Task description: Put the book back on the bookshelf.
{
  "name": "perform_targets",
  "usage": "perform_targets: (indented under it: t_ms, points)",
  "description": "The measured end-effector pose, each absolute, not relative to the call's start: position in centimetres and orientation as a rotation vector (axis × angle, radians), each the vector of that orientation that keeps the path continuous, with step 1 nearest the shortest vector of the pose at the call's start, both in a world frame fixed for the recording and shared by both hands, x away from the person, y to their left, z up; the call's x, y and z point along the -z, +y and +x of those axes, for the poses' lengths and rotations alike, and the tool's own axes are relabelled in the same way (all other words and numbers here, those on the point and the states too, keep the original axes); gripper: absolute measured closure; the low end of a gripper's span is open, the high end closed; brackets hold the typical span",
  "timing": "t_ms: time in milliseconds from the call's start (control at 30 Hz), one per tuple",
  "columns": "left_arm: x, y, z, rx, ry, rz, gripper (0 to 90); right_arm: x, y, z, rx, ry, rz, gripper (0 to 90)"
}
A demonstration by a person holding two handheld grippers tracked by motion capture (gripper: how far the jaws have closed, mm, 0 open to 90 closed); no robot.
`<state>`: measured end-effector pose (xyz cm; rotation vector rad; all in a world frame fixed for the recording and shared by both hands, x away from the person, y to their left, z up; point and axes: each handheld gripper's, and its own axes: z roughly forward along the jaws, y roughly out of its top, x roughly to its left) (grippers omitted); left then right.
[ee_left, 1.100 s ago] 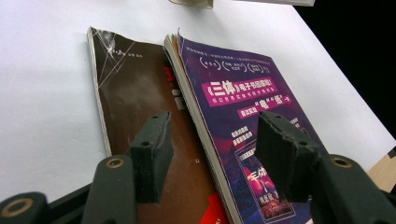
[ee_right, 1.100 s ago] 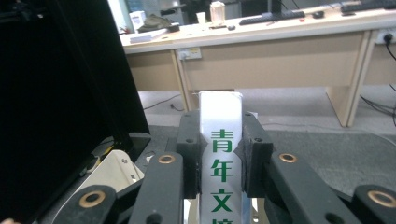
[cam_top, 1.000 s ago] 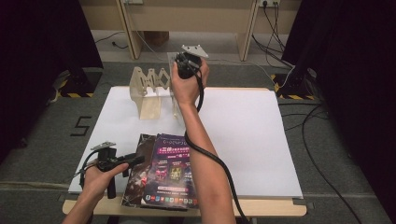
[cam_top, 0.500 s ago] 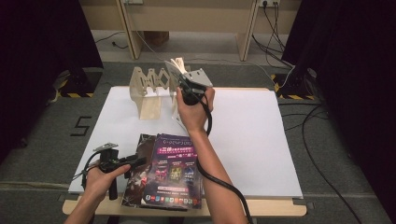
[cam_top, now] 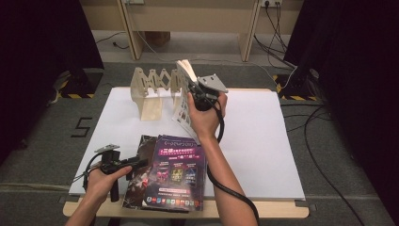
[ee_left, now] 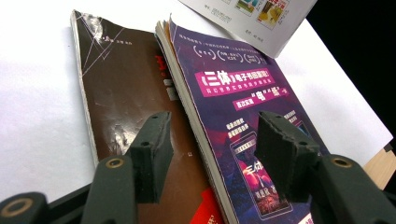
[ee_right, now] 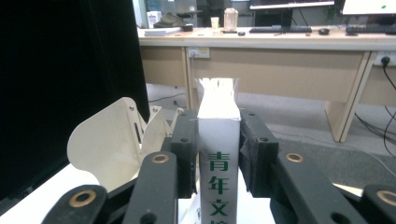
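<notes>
Nearest me, my left gripper (cam_top: 134, 164) rests at the table's front edge with its jaws standing wide and empty, pointed at two books lying flat: a dark brown glossy paperback (ee_left: 121, 88) and, overlapping its right side, a purple softcover book with pink and white lettering (ee_left: 243, 98). Both lie on the white table sheet (cam_top: 263, 141).

Farther out, my right gripper (cam_top: 190, 87) has a thin white magazine with green characters on its spine (ee_right: 219, 154) between its jaws, spine toward me and standing nearly upright. The jaws have just been opening; in the right gripper view the pads sit against both covers, though I can't be sure from here how much squeeze is left. The magazine is just beside the right end of the pale wooden accordion-style book rack (cam_top: 155, 87) at the back of the sheet, and I judge I am setting it into an end slot.

It is a light, floppy thing: the pages fan apart at the top, and the covers look slick. I'd hold it low on the spine, where it is stiffest; gripped by the loose page edge it would sag and slip. Beyond the table runs a long beige desk (ee_right: 289, 60).
</notes>
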<state>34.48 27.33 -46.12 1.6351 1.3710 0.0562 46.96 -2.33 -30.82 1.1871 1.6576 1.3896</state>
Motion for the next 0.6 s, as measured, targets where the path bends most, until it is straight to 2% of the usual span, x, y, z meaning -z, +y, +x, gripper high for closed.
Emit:
perform_targets:
  t_ms: [600]
  points:
    - [46.5,27.5,34.7,-0.044,1.381,1.633,44.2,29.6,-1.5,52.6,-1.268,1.833,1.380,57.9]
